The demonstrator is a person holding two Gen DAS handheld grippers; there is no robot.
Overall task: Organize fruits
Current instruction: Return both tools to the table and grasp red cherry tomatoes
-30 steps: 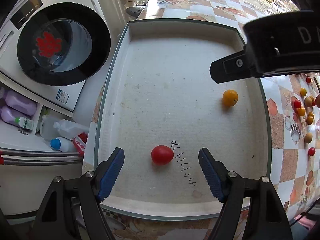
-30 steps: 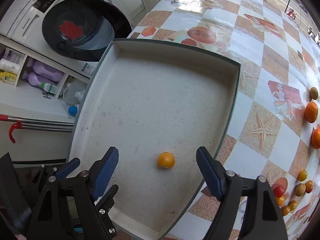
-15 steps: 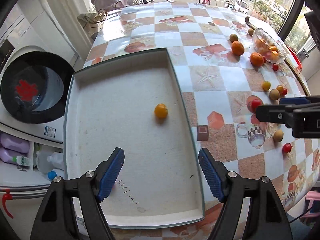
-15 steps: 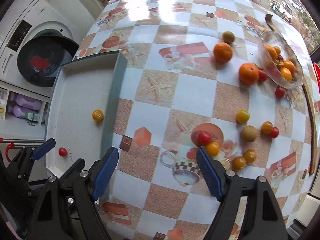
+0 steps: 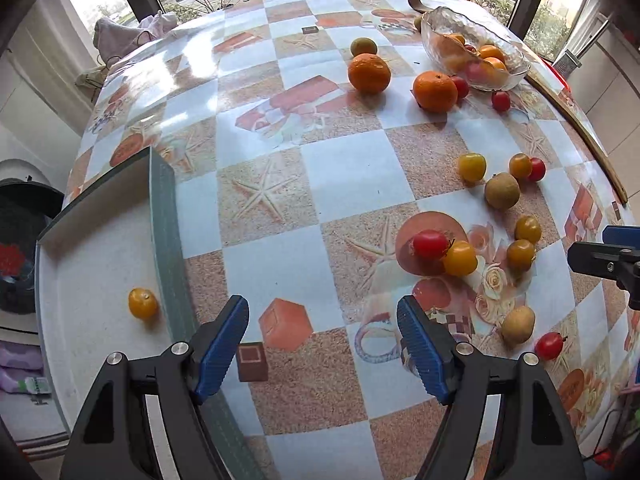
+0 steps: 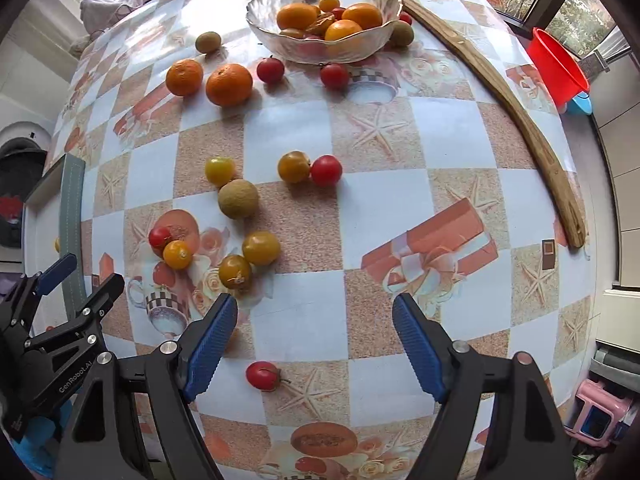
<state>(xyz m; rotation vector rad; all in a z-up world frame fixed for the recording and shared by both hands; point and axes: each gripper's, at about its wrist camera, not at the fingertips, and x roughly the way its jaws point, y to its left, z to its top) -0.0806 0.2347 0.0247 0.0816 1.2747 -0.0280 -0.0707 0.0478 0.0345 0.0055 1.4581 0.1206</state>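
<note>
Two grippers hang over the checkered table, both wide open and with nothing between the fingers. The left gripper points across the table, just right of the tray; the right gripper points toward the glass bowl at the far side.

Fruits are round, so no clear long axis. One red tomato lies between the right gripper's fingers but under them, on the table, stem toward the right. A yellow tomato sits in the tray, just beside the tray's right wall.

Compared w/ 1 s ago: then both cameras looked down in the tray, w/ a red tomato between the left fingers and the yellow one between the right fingers. Now both look at the table, and only the tray's corner shows at left. The red tomato of the tray is out of view now.

Glass bowl holds several oranges and small tomatoes. On the table, loose: two oranges near the bowl, a brown round fruit, approx. a dozen small tomatoes, red and yellow, in small groups.
</note>
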